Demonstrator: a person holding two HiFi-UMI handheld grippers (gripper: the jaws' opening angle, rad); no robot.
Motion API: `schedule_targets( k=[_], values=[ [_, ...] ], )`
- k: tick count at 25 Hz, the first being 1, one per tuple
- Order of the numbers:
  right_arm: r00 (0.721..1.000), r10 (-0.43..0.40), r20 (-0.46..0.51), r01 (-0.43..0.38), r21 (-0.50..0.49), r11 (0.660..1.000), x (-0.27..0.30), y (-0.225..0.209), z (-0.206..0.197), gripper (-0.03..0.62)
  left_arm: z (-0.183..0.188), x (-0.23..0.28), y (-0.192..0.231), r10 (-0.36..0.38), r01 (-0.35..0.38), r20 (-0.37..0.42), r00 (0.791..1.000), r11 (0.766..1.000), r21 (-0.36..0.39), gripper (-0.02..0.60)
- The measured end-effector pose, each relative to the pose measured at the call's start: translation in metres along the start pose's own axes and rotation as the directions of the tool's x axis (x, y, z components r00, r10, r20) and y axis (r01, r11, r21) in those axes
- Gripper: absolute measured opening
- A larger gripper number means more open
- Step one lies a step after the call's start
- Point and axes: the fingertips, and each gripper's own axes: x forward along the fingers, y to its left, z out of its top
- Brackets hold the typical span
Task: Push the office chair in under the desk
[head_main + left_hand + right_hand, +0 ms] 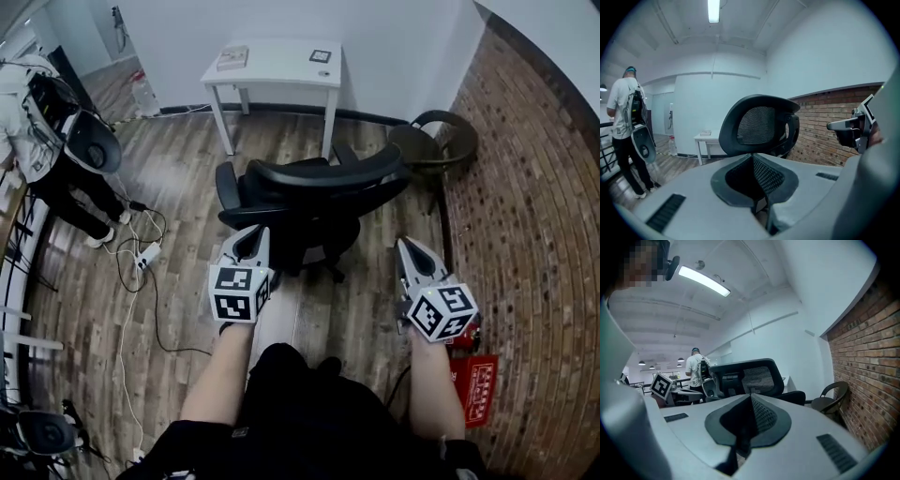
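Left gripper (251, 234) and right gripper (406, 247) are hovering clenched, empty; an off-centre shove is risking swivelling the twelve-o'clock chair (309, 192) askew.

Black mesh-backed chair (305, 202) upright on wood floor, well short of white desk (277, 66) by wall.

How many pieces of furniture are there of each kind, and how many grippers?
office chair: 1
white desk: 1
dark round-backed chair: 1
grippers: 2 (left gripper, right gripper)
Total: 5
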Motion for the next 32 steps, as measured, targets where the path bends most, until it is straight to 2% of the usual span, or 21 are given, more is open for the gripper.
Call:
schedule_targets(
  k=[4,9,13,15,19,24,32],
  values=[
    [0.999,0.048,-0.010,-0.048,-0.001,0.999,0.032,-0.004,-0.002,0.005,-0.003,0.009,0.006,0.041,-0.041,-0.020,0.999,0.999,-0.009,0.020],
    [0.999,0.042,-0.001,-0.042,0.007,0.999,0.069,-0.012,0.001,0.006,-0.005,0.025,0.011,0.039,-0.040,-0.046,0.998,0.999,-0.010,0.020],
    [0.999,0.014,-0.034,-0.013,0.010,1.000,0.077,-0.035,-0.011,0.022,-0.009,0.031,0.011,0.038,-0.040,-0.038,0.999,0.997,-0.069,0.021],
    [0.998,-0.004,-0.064,0.005,0.014,1.000,0.083,-0.054,-0.017,0.109,-0.013,0.034,0.016,0.062,-0.066,-0.042,0.997,0.992,-0.104,0.028],
    [0.993,-0.021,-0.115,0.022,0.009,1.000,0.102,-0.093,-0.024,0.156,-0.024,0.042,0.024,0.131,-0.143,-0.080,0.988,0.973,-0.181,0.093],
    [0.986,-0.005,-0.167,0.004,-0.005,1.000,0.118,-0.125,-0.030,0.173,-0.032,0.052,0.020,0.203,-0.223,-0.116,0.972,0.955,-0.197,0.114],
    [0.976,0.072,-0.205,-0.076,-0.013,0.997,0.153,-0.131,-0.035,0.192,-0.029,0.070,0.029,0.296,-0.319,-0.136,0.945,0.927,-0.197,0.130]
  ],
)
